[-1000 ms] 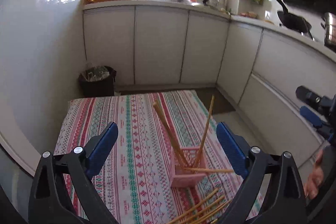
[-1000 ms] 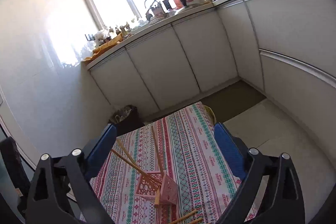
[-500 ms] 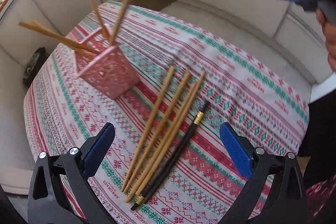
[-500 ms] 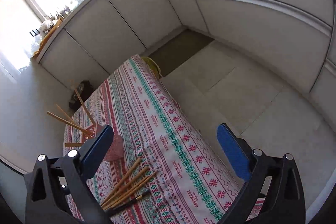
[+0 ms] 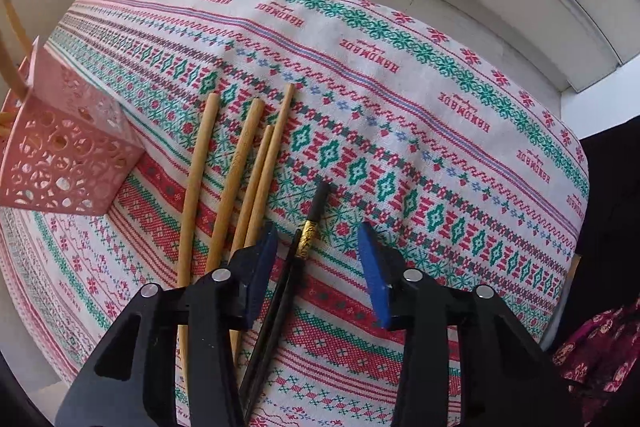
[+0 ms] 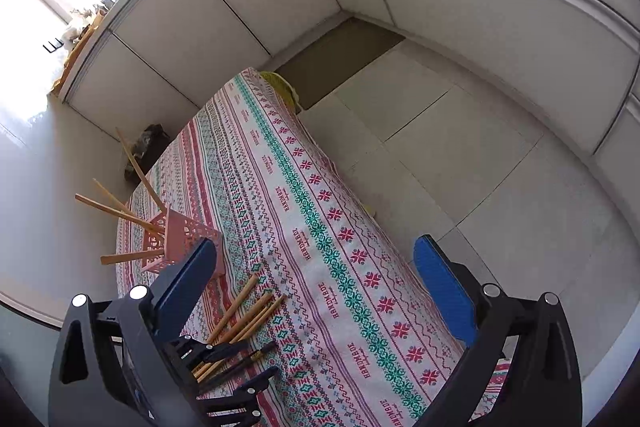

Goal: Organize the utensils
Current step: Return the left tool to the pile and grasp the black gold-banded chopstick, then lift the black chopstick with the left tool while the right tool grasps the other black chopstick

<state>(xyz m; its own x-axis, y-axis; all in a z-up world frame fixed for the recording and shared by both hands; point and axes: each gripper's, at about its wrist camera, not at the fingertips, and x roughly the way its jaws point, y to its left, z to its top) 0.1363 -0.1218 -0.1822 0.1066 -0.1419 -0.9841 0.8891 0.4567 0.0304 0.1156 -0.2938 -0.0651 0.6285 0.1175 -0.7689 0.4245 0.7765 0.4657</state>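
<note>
Pink holder; red-green patterned tablecloth; black-gold chopsticks.

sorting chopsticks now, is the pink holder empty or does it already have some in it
Not empty: the pink holder has several wooden chopsticks sticking out of its top at angles.

Your left gripper is a black plastic frame with triangular cut-outs, round silver screw heads on each arm, and flat dark-blue pads on its fingers. Your right gripper is built the same way. At four o'clock in the left view, your clothing is maroon with a floral print.
</note>
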